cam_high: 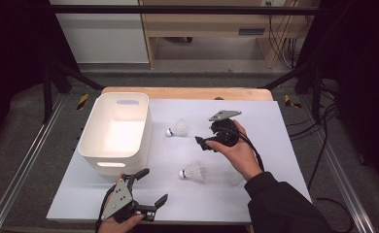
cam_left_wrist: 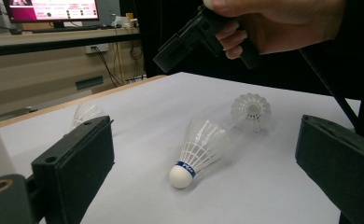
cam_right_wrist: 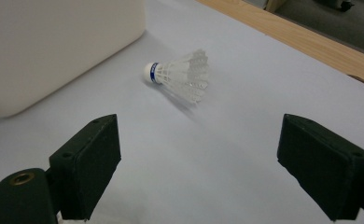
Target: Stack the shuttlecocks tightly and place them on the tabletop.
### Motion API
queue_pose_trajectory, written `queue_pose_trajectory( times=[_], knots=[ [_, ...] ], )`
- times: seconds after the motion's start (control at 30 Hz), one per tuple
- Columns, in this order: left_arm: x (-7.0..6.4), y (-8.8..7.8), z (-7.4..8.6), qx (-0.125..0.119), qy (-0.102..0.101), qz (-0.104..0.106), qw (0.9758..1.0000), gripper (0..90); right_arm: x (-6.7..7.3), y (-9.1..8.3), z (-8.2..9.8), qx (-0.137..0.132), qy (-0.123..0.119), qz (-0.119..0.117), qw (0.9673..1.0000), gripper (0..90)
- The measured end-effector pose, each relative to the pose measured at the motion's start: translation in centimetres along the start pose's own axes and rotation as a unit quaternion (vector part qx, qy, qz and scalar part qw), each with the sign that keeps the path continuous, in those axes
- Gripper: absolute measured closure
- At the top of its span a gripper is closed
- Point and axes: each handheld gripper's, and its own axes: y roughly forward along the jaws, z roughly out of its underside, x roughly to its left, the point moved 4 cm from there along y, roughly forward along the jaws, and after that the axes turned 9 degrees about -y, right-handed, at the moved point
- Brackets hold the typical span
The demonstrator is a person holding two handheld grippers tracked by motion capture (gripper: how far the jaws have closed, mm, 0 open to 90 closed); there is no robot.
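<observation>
**Reaching for shuttlecocks, both claws wide and empty**

Hovering at the near edge of the desk (cam_high: 275,160), the left claw (cam_high: 151,187) stands wide open with nothing between its jaws, aimed across the white sheet at the nearest shuttlecock (cam_high: 191,171), which lies on its side near the middle of the desk with its cork tip towards the tub. Seen along the left claw's own jaws, that shuttlecock (cam_left_wrist: 196,151) rests between them but farther out, apart from both pads. A second, fainter shuttlecock (cam_high: 234,177) lies just right of it, close to the person's right sleeve. Beyond, the right claw (cam_high: 203,142) is carried above the desk's centre, jaws spread wide and holding nothing, pointing towards the far shuttlecock (cam_high: 177,128), which lies just beside the white tub (cam_high: 93,145) at the desk's left side. In the right claw's view this shuttlecock (cam_right_wrist: 180,74) sits ahead of the jaws, cork towards the tub wall. To take it cleanly, the claw should probably come in low, straddle the feather skirt near the cork, and close gently, since the skirt looks light and easily crushed or nudged aside.
</observation>
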Motion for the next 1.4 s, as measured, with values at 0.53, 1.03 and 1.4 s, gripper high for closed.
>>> queue_pose_trajectory(
  times=[0.53,1.03,1.4],
  knots=[
    [0.3,-0.3,-0.2,-0.010,0.000,0.006,0.9999,4.2,-0.5,2.2,-2.3,-0.014,0.012,-0.003,0.9998,12.7],
    [0.6,-0.5,-0.3,-0.016,-0.004,0.001,0.9999,4.2,-0.2,4.8,-1.8,0.024,-0.002,-0.010,0.9997,13.8],
    [0.8,-0.6,-0.4,-0.018,-0.003,0.001,0.9998,4.3,-0.1,6.7,-1.3,0.040,0.010,-0.028,0.9988,16.6]
  ],
)
